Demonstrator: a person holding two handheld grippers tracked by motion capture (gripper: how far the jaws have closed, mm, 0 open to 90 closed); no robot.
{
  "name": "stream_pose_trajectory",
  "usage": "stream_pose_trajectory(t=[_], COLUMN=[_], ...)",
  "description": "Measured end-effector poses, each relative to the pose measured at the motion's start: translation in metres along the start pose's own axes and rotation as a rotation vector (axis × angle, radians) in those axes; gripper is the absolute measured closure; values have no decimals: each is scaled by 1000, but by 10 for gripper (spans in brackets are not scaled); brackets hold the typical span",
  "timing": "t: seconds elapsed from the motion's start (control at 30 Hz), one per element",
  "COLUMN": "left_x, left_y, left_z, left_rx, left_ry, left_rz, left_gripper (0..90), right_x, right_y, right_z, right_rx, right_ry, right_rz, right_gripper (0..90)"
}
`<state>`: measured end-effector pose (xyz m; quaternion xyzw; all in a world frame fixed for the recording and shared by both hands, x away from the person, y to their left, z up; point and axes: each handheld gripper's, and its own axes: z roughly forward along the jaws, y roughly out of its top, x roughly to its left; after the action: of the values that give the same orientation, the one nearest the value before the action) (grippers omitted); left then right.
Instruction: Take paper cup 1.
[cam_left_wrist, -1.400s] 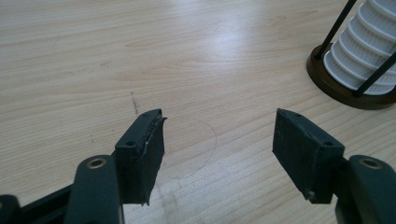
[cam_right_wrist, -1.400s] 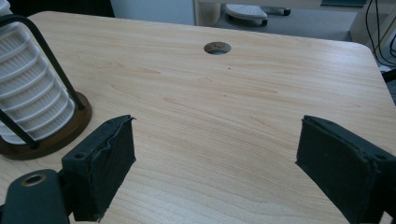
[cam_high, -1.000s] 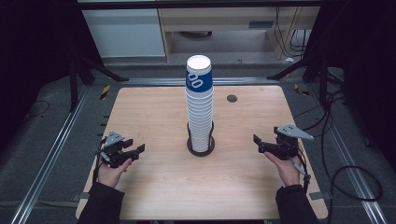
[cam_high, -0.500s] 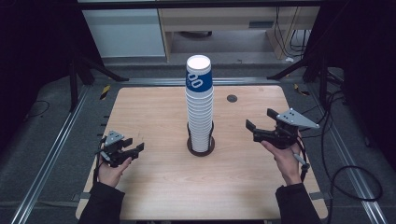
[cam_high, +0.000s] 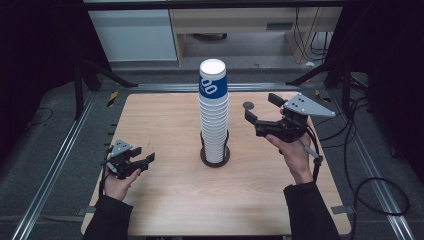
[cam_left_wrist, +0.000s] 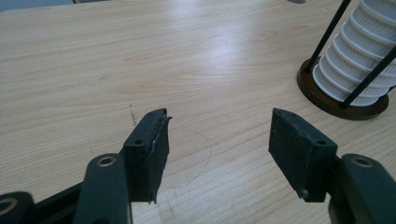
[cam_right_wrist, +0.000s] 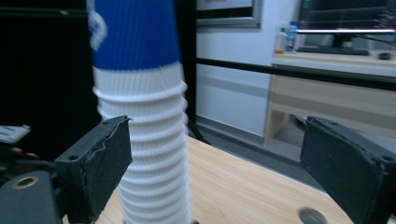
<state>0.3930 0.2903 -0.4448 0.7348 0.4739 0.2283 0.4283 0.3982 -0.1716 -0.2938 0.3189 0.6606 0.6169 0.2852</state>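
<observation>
High view, cup stack (cam_high: 214, 112) in holder (cam_high: 215, 158), dark disc (cam_high: 248, 105) behind

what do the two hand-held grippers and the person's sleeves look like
Both are black. The right hand-held gripper carries a grey three-cornered plate with small holes on top and trails a black cable. The left hand-held gripper has a smaller grey plate. Their jaws end in flat, square black pads with screw holes. The sleeves are dark.

Left claw (cam_high: 146, 161) sits low, jaws parted and empty — right claw (cam_high: 260, 112) is raised, level, its jaws just opening wider, nothing between them.
</observation>
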Motion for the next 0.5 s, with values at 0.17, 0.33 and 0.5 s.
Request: stream_pose_trajectory(t=[0.17,0.33,0.5], left_x=[-1,-1,-2], left_y=[0,0,0], left_z=[1,2,2], left_rx=[5,13,18], left_ry=[0,3,6], left_rz=[4,7,9], left_gripper=[367,356,340], right_x=[12,21,28], right_y=[14,26,35], right_z=[12,28,44], right_rx=[-21,-20,-22], right_ry=[60,86,111], right_rz=[-1,-8,-8], right_gripper=[86,84,77])
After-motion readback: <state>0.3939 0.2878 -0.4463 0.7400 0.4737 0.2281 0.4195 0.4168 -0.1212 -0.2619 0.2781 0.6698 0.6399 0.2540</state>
